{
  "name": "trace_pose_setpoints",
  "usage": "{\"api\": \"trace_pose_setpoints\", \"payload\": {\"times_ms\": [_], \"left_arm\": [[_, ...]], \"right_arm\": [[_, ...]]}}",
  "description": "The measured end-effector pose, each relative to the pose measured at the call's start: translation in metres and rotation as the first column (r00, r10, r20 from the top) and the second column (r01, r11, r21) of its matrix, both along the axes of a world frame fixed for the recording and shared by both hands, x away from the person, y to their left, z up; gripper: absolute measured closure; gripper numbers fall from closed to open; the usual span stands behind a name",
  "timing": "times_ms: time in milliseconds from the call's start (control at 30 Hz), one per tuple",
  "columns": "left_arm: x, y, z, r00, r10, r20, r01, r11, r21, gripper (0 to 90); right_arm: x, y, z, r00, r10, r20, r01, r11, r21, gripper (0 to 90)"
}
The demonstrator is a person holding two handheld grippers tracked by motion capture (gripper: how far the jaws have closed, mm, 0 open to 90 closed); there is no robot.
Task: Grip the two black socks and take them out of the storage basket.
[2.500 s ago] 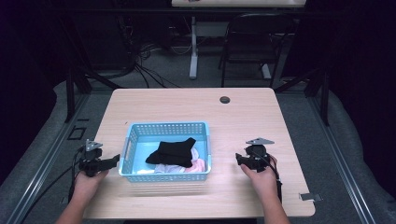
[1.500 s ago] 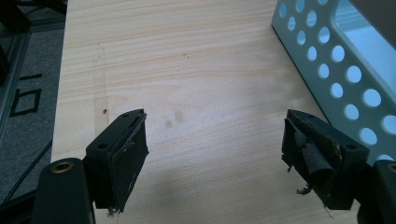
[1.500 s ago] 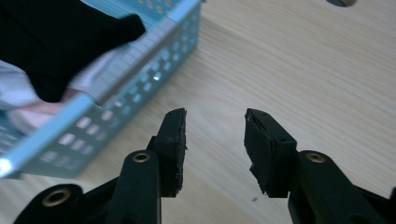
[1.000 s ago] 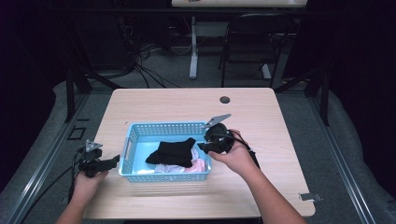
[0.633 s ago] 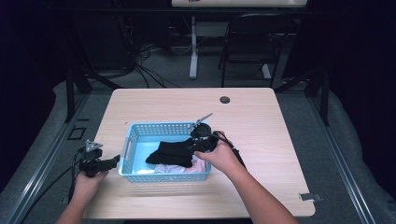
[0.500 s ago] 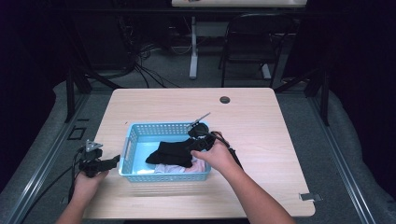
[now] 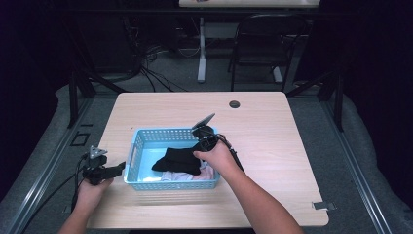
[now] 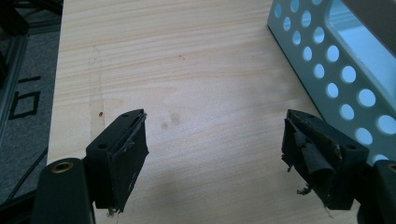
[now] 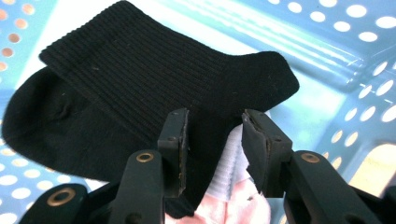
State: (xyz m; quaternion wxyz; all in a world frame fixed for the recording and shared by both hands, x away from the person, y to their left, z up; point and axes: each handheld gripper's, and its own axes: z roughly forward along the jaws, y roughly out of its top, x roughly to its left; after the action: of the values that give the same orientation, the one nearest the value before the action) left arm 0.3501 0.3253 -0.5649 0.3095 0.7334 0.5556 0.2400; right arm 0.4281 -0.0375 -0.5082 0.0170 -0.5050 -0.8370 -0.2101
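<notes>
One ribbed black sock (image 9: pixel 154 79), perforated blue plastic basket (image 7: pixel 146 141)

A light wooden table (image 7: pixel 292 146) with a round dark grommet hole (image 7: pixel 234 104) stands on grey carpet (image 7: pixel 311 105). Behind it, a black chair (image 7: pixel 263 48) sits near the white leg of another desk (image 7: pixel 201 53), with cables (image 7: pixel 151 63) tangled on the floor. The surroundings are dark, perhaps curtained. Black metal rails (image 7: pixel 34 180) flank the table.
</notes>
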Motion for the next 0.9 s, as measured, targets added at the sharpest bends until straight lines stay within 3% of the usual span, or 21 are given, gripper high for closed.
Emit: {"api": "trace_pose_setpoints", "payload": {"times_ms": [133,300,400,467,533,600,633,667,700,800,833,867,900], "left_arm": [[0.0,0.0,0.0,1.0,0.0,0.001,0.0,1.0,-0.002,22.3],[0.0,0.0,0.0,1.0,-0.001,0.001,0.001,1.0,-0.002,22.2],[0.0,0.0,0.0,1.0,0.0,0.0,0.0,1.0,-0.001,22.3],[0.0,0.0,0.0,1.0,0.0,0.0,0.0,1.0,-0.001,22.3],[0.0,0.0,0.0,1.0,0.0,0.0,0.0,1.0,0.0,22.3],[0.0,0.0,0.0,1.0,0.0,-0.002,0.0,1.0,0.001,22.3],[0.0,-0.001,-0.001,1.0,0.0,-0.001,0.0,1.0,0.002,22.2],[0.0,-0.001,-0.001,1.0,0.0,-0.001,0.0,1.0,0.002,22.3],[0.0,-0.001,-0.001,1.0,-0.001,-0.002,0.001,1.0,0.002,22.2],[0.0,-0.001,-0.001,1.0,0.0,-0.003,0.0,1.0,0.001,22.2],[0.0,-0.001,-0.001,1.0,0.0,-0.002,0.0,1.0,0.002,22.2],[0.0,-0.001,-0.001,1.0,0.0,-0.002,0.0,1.0,0.002,22.2],[0.0,-0.001,0.0,1.0,-0.001,-0.001,0.001,1.0,0.002,22.2]], "right_arm": [[0.003,0.004,-0.005,0.9999,-0.014,-0.009,0.014,1.0,-0.015,61.3],[0.005,0.004,-0.006,0.9989,-0.012,-0.045,0.013,1.0,0.013,66.1],[0.004,0.005,-0.006,0.9992,-0.024,-0.033,0.025,0.999,0.036,72.6],[0.003,0.002,-0.002,0.9994,0.006,-0.034,-0.005,0.999,0.04,80.4],[0.001,0.002,-0.001,1.0,-0.006,-0.007,0.006,0.998,0.058,84.7],[0.001,0.001,0.002,0.9999,0.012,-0.009,-0.011,0.999,0.053,86.8],[-0.001,0.0,0.006,0.9996,0.022,0.017,-0.023,0.998,0.063,89.8],[-0.004,0.001,0.008,0.9995,0.008,0.032,-0.011,0.996,0.084,89.9],[-0.004,0.0,0.011,0.9991,0.029,0.031,-0.031,0.996,0.086,89.9],[-0.006,0.001,0.012,0.9993,0.012,0.036,-0.015,0.995,0.094,88.5],[-0.005,0.001,0.013,0.999,0.026,0.036,-0.028,0.998,0.06,81.0],[-0.005,0.001,0.013,0.999,0.026,0.036,-0.028,0.998,0.06,81.0],[-0.004,0.001,0.01,0.9993,0.01,0.036,-0.012,0.999,0.035,75.0]]}}
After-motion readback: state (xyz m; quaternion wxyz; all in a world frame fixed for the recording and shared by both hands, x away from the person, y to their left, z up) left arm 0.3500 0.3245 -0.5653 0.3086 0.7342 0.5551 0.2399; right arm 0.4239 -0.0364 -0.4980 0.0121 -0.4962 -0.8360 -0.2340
